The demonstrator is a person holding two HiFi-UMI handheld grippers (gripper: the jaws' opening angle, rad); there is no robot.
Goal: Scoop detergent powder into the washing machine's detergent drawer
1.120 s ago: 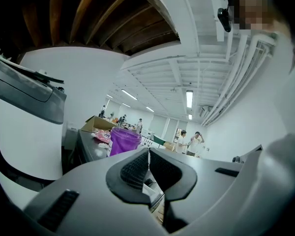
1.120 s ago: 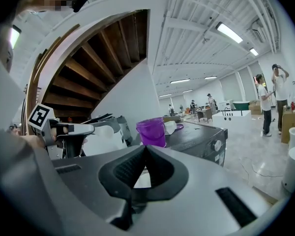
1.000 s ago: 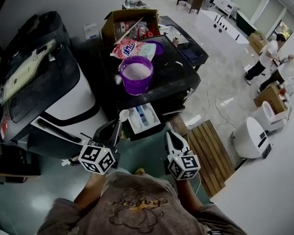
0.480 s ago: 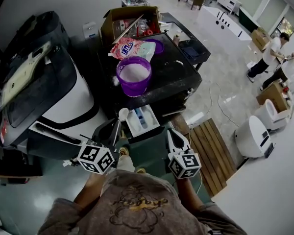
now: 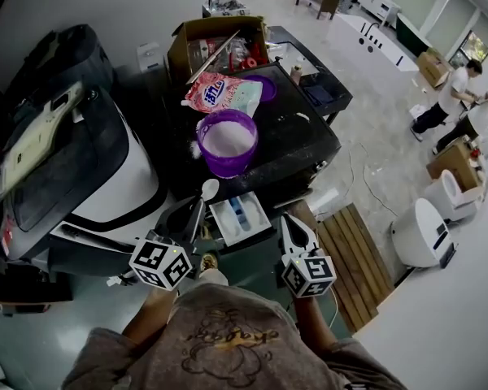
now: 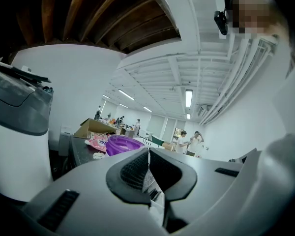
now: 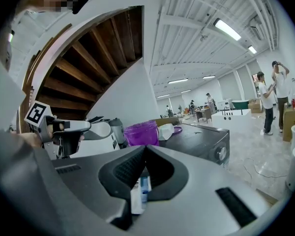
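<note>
— Item: spoon?
— Your left gripper [image 5: 193, 215] is clamped on the spoon [image 5: 209, 188], whose bowl sits between the purple tub [image 5: 226, 163] and the open detergent drawer [image 5: 224, 222].
— Right gripper [image 5: 286, 221]?
— Jaws together, holding nothing.
— Outstanding?
— Tipping powder into the drawer, likely; the spoon's load is unclear.

Moved forward with both grippers. Carried the spoon [image 5: 210, 188], pinched in the left gripper [image 5: 193, 216], from beside the detergent drawer's [image 5: 228, 219] left edge to just past its back-left corner, nearer the front edge of the washing machine's top [image 5: 293, 136] and the purple tub [image 5: 228, 165]. Brought the right gripper [image 5: 287, 220] from short of the drawer up beside its front-right corner.
</note>
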